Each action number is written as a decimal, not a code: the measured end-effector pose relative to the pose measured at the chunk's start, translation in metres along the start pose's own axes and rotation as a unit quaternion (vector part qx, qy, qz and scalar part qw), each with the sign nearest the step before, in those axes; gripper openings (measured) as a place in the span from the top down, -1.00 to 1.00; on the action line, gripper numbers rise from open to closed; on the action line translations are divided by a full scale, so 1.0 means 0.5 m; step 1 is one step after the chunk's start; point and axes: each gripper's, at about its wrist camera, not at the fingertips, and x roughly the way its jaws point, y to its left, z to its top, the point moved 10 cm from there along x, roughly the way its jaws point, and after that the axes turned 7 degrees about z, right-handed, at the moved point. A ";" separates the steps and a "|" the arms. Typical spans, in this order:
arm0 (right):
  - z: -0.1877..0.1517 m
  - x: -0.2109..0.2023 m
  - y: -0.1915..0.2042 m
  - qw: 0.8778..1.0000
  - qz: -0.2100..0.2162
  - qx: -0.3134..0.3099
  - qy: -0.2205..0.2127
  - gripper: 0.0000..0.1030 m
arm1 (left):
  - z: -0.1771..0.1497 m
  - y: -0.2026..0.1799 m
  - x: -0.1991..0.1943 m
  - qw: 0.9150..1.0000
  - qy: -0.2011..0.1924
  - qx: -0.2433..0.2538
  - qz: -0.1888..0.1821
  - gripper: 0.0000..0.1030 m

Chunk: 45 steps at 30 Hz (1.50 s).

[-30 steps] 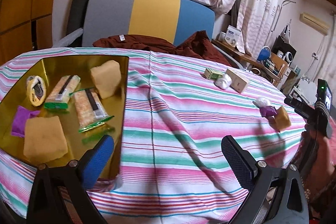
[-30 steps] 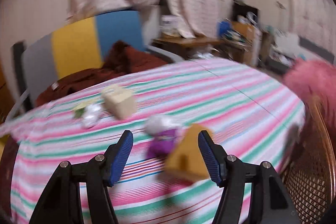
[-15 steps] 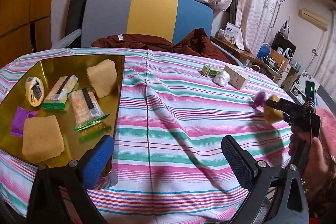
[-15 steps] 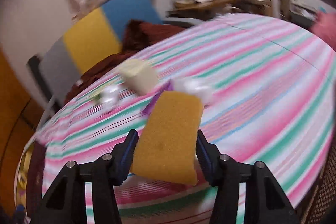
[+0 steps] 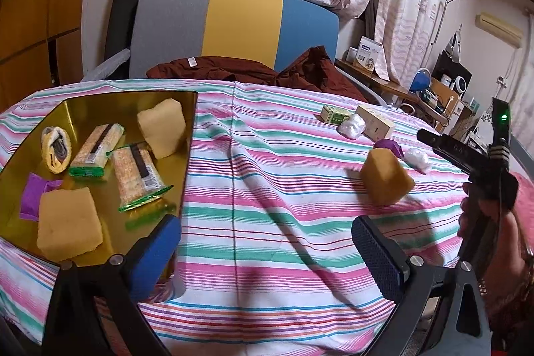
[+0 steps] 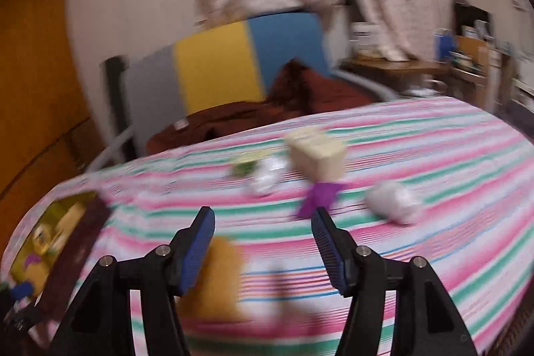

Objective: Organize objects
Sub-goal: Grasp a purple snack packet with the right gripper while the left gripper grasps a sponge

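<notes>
Sponge [image 5: 385, 181] mid-right of frame looks soft, light, squashy; grip across flat sides. Right gripper [image 6: 262, 224] & left gripper [image 5: 265, 241] both spread, empty.

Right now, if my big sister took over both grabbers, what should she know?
Left gripper: open, empty, above the table's near edge by the gold tray.
Right gripper: open, empty; the orange sponge sits loose on the striped cloth.
Done: two sponges, two cracker packs, a roll and a purple piece lie in the tray.
Left: that sponge, two boxes, two white wads, one purple wrapper.
</notes>
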 end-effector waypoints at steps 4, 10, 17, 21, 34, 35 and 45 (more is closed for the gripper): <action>-0.006 0.058 -0.064 0.998 -0.009 0.034 0.049 -0.19 | -0.004 -0.026 0.009 1.000 0.008 0.014 -0.009 -1.00; 0.010 0.160 -0.058 0.996 -0.003 0.034 0.079 -0.19 | -0.006 -0.056 0.009 0.999 0.013 0.041 -0.009 -1.00; -0.002 0.221 -0.059 0.995 -0.017 0.011 0.101 0.27 | -0.009 -0.070 0.019 0.998 0.024 0.051 -0.007 -1.00; -0.006 0.207 -0.072 0.995 -0.007 0.029 0.091 0.30 | -0.001 -0.089 0.036 0.998 0.030 0.056 -0.015 -1.00; -0.052 0.107 -0.095 0.997 -0.025 0.048 0.047 0.31 | 0.073 -0.244 0.135 0.993 0.063 0.048 -0.082 -1.00; -0.052 0.104 -0.098 0.997 -0.029 0.048 0.043 0.31 | 0.074 -0.260 0.148 0.992 0.074 0.050 -0.087 -1.00; -0.052 0.105 -0.115 0.997 -0.052 0.055 0.032 0.31 | 0.048 -0.367 0.238 0.986 0.107 0.077 -0.102 -0.98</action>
